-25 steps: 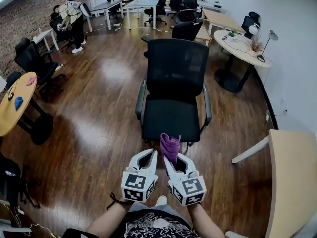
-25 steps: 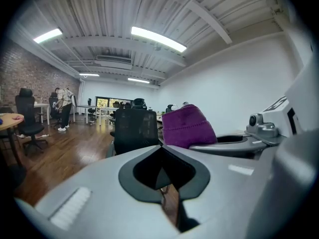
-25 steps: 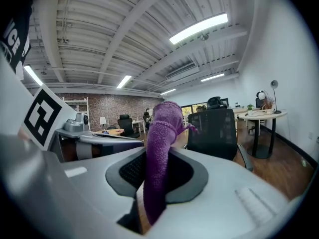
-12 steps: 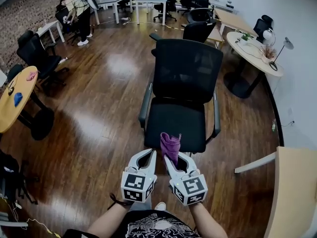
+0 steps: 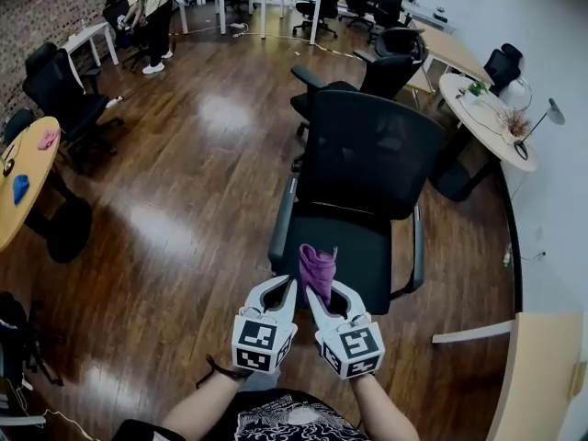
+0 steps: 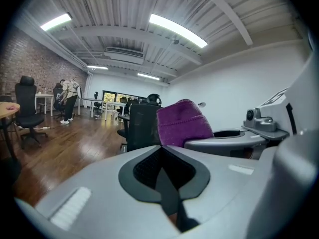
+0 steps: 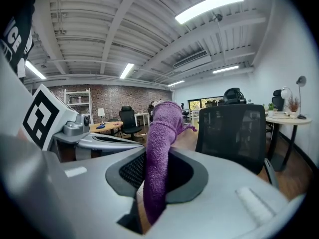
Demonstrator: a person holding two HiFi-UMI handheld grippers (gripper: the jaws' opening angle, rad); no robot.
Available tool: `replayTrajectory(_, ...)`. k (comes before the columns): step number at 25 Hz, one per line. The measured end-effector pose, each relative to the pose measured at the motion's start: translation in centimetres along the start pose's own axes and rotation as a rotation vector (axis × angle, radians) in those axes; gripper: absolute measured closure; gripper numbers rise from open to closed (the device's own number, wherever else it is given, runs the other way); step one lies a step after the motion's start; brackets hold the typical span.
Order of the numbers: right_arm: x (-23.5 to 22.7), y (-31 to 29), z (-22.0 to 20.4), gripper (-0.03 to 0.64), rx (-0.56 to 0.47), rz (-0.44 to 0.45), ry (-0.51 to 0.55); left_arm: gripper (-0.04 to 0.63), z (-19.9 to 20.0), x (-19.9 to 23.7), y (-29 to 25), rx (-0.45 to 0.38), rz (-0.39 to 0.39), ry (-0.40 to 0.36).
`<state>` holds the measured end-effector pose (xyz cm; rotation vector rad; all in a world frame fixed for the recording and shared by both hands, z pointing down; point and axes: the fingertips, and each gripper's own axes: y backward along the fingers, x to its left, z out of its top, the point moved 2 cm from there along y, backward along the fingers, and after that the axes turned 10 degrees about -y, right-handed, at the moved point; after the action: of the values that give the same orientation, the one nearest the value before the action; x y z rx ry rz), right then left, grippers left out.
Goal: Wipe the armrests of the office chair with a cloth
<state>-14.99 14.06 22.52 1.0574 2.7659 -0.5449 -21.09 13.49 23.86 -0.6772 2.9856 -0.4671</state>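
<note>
The left claw [image 5: 291, 288] and right claw [image 5: 313, 295] are held side by side close to the body. Both point away, with their tips angled toward each other. The left claw's jaws are pressed together with nothing between them. The right claw is clamped on a purple cloth [image 5: 317, 266] that stands up from its tips. Bare forearms [image 5: 204, 404] reach in from the near edge.

No text can be read; white lettering on the black shirt [image 7: 16, 31] is cut off.
</note>
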Motion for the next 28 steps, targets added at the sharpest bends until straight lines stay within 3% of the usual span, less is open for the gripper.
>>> replayTrajectory(8, -3.5, -10.2, 3.3, 0.541, 0.061, 0.023, 0.147, 0.592, 2.0, 9.7, -5.2, -0.042, 0.042, -0.006)
replayTrajectory(13, -6.5, -15.9, 4.6, 0.541, 0.101, 0.025, 0.206, 0.592, 2.1, 12.8, -8.6, -0.057, 0.056, -0.057)
replayTrajectory(23, -15.5, -28.2, 3.4, 0.541, 0.198, 0.056, 0.251, 0.592, 0.6, 17.8, -19.5, -0.015, 0.070, 0.061)
replayTrajectory(28, -19.9, -33.8, 1.5, 0.541, 0.279, 0.072, 0.304, 0.591, -0.7, 19.7, -24.1, 0.039, 0.098, 0.058)
